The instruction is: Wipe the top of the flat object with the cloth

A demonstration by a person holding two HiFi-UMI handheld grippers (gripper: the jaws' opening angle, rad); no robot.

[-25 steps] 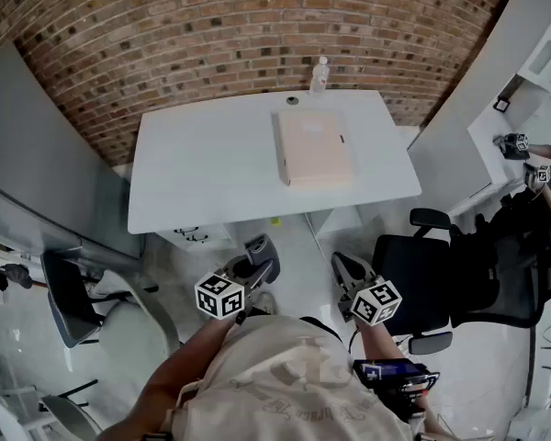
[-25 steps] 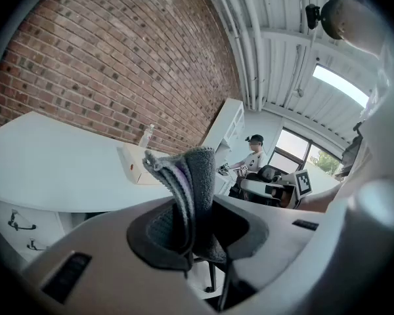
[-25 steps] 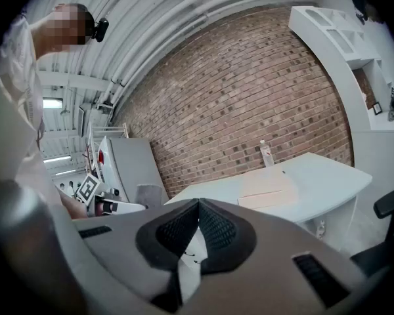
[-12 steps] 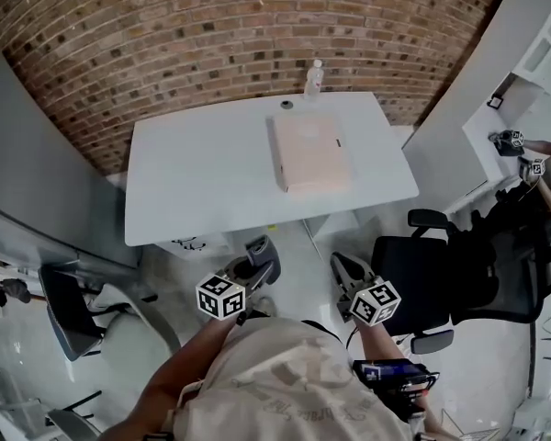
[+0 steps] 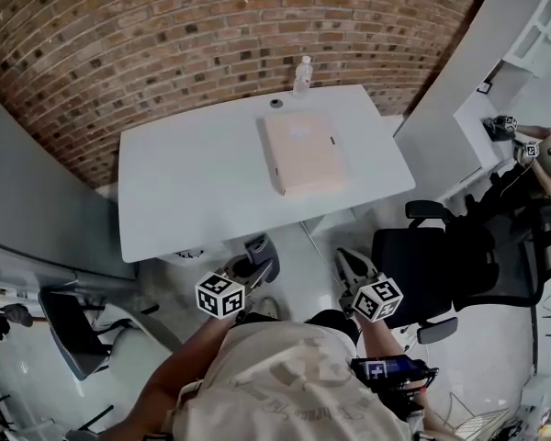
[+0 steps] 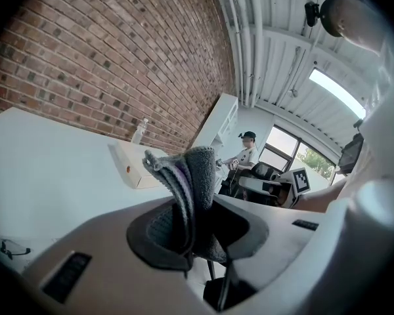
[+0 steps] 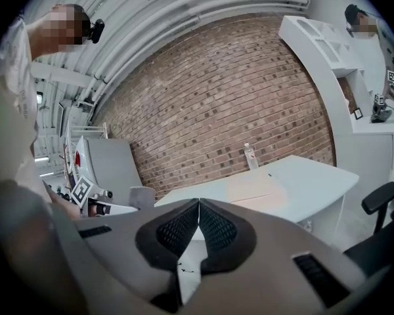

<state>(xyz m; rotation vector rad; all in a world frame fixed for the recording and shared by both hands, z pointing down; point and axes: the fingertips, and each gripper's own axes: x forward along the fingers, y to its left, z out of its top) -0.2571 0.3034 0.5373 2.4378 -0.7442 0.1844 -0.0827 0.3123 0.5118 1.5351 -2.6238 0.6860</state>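
Observation:
A flat pale pink box (image 5: 300, 153) lies on the white table (image 5: 193, 182), toward its right side; it also shows as the box (image 6: 134, 168) and the box (image 7: 253, 189). My left gripper (image 5: 260, 251) hangs in front of the table's near edge, shut on a folded grey cloth (image 6: 187, 192) that sticks up from its jaws. My right gripper (image 5: 353, 266) is beside it, low and short of the table, its jaws (image 7: 197, 209) shut with nothing between them.
A small clear bottle (image 5: 302, 74) and a small round dark thing (image 5: 275, 103) stand at the table's far edge by the brick wall. A black office chair (image 5: 445, 269) sits right of me, grey chairs (image 5: 73, 329) at the left. Another person (image 6: 246, 151) stands far off at a white counter.
The table and box have shifted slightly left and down in the head view. Both grippers stay low by my body, unchanged.

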